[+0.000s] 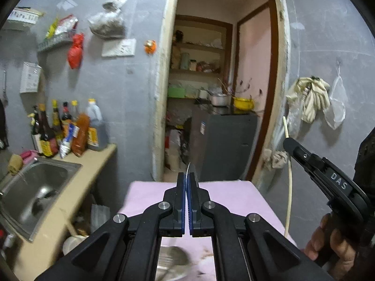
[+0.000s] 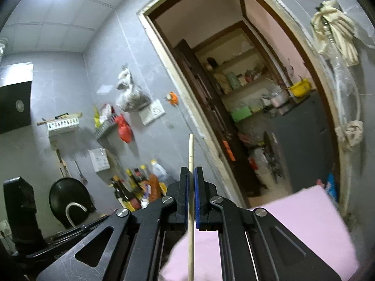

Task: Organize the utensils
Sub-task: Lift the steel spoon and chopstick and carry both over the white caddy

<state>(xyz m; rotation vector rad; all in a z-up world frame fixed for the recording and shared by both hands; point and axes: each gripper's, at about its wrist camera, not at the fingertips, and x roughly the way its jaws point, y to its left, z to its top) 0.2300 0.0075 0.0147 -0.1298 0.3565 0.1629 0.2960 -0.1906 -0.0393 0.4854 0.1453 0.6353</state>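
A thin, flat, shiny metal utensil (image 1: 190, 172), seen edge-on, is pinched between the closed jaws of the left gripper (image 1: 188, 180), raised above a table covered in pink cloth (image 1: 225, 194). A long, pale wooden chopstick (image 2: 191, 178) is clamped upright in the narrow jaws of the right gripper (image 2: 191, 175), which is carried by a hand (image 1: 328, 241). A blurred round metal dish (image 1: 173, 260) is seen on the cloth below. A steel sink (image 1: 35, 187) and dark sauce bottles (image 1: 61, 128) are set beside a grey wall, left of an open doorway (image 1: 222, 82).

Shiny steel sink (image 1: 35, 187), pale wooden chopstick (image 2: 191, 210), matt pink tablecloth (image 1: 225, 194), glossy bottles (image 1: 68, 128)
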